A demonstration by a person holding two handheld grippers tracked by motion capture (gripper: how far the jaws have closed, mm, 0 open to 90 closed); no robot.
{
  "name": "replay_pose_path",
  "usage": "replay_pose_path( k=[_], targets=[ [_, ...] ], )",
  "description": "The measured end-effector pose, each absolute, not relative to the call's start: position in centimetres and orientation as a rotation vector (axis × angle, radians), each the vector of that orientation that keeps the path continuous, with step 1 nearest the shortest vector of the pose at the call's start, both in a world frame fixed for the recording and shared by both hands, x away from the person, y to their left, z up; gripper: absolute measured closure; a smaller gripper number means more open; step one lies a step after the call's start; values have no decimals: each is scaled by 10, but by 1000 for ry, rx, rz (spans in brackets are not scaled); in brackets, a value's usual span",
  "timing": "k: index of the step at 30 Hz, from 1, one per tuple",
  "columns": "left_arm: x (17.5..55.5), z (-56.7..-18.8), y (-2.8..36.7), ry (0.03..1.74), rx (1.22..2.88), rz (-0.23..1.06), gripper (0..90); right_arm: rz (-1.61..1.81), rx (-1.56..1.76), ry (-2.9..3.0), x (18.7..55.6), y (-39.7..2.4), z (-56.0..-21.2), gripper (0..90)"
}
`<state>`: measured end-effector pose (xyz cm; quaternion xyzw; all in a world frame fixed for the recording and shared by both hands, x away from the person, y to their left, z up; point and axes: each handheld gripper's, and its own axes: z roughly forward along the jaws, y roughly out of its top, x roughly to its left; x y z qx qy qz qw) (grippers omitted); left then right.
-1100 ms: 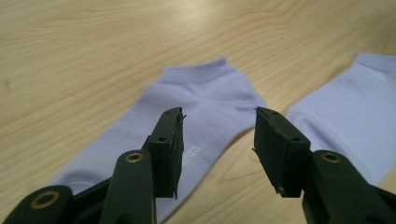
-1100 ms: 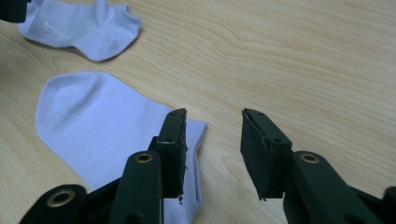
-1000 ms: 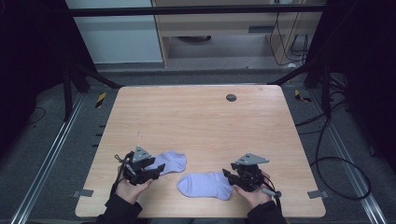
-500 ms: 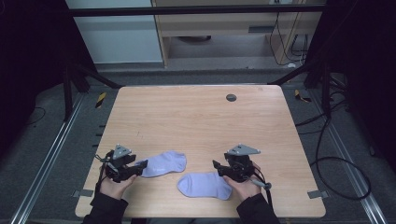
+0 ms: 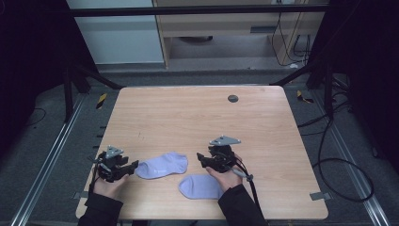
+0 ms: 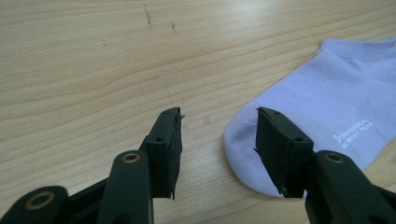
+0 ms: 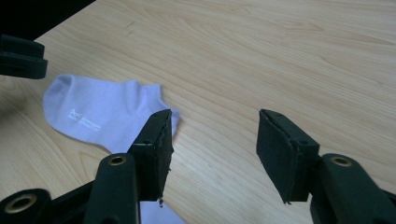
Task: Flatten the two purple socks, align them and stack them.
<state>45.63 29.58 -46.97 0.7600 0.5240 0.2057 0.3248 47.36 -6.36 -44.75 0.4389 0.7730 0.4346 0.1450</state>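
Flanking two lilac socks (image 5: pixel 162 165) (image 5: pixel 200 186) on bare wood, your left gripper (image 5: pixel 133 165) and right gripper (image 5: pixel 201 159) gape wide, holding nothing, jaws just closing slightly.

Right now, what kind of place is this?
Probably a lab or recording workspace: a bare wooden table inside a black metal frame, loose cables on grey flooring, and a cabinet behind.

Both claws off the socks: left claw (image 5: pixel 133 165) leftward, right claw (image 5: pixel 201 159) up-table.
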Motion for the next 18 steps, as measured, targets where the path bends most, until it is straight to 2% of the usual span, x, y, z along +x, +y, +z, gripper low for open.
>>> replay_pose_path(
  k=[8,18],
  targets=[
    [460,-476,293,1378,2027,533,530,1225,1249,2287,485,-23,-452,519],
    [464,-483,289,1381,2072,495,618,1101,1267,2357,501,8,-481,559]
  ],
)
